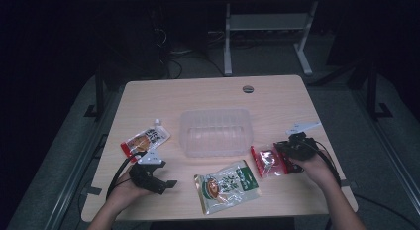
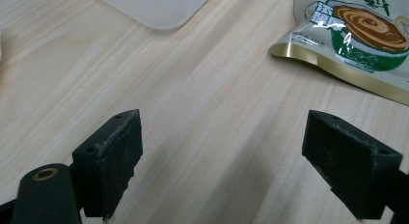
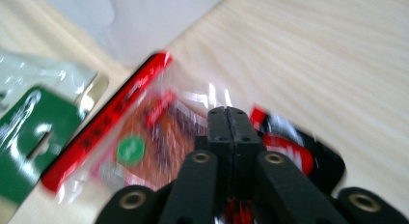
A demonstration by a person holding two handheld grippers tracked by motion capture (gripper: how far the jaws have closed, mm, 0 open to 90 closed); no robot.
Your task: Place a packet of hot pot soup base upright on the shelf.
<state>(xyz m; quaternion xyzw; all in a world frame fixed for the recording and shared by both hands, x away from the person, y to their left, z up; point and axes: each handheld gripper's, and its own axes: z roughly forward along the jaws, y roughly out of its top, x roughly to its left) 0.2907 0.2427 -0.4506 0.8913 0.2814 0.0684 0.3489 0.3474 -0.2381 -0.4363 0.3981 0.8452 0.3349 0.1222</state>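
A dim room surrounds a pale wooden tabletop (image 1: 277,98), at whose middle a clear plastic tub (image 1: 216,132) is set, presumably as the place for the packets. The red snack packet (image 1: 267,161) is pinched by one edge in the right tool (image 1: 286,151), whose jaws are pressed together on the film near the right edge (a thin edge suits such a grip). The left tool (image 1: 166,183) is kept wide open and empty near the front left corner, pointed toward the green pouch (image 1: 227,185). An orange packet (image 1: 145,140) lies by the left edge.
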